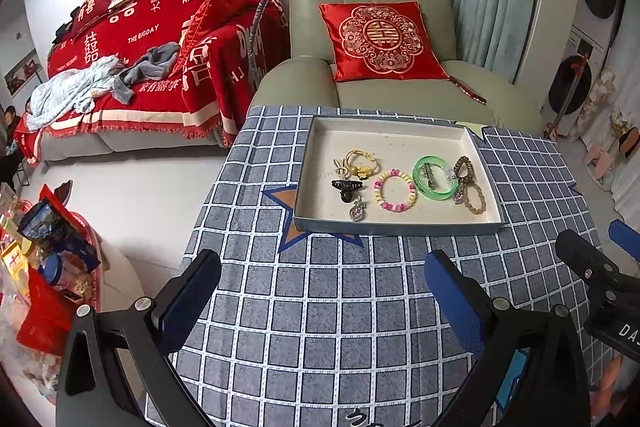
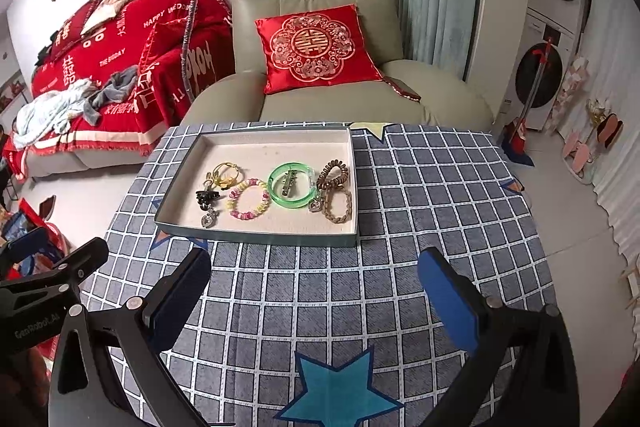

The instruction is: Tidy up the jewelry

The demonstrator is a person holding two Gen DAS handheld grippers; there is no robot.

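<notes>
Two hand-held grippers hover above a table covered with a grey checked cloth [image 1: 320,307], both with jaws spread wide and holding nothing. The left gripper [image 1: 320,287] sits near the table's left edge, and only its camera catches the heap of red packets and tins [image 1: 44,267] beside the table. The right gripper [image 2: 316,287] hangs over a blue star [image 2: 340,387] printed on the cloth, a patch the left view does not show.

Ahead of both lies a shallow tray [image 2: 256,239] holding all the jewelry. From left to right: a yellow hair tie [image 2: 226,175], a black claw clip [image 2: 207,197] with a heart pendant [image 2: 208,221] just below it, a pink-and-yellow bead bracelet [image 2: 248,203], a green bangle [image 2: 291,185] ringing what may be a hair slide, and brown bracelets [image 2: 336,205] at the right wall.
</notes>
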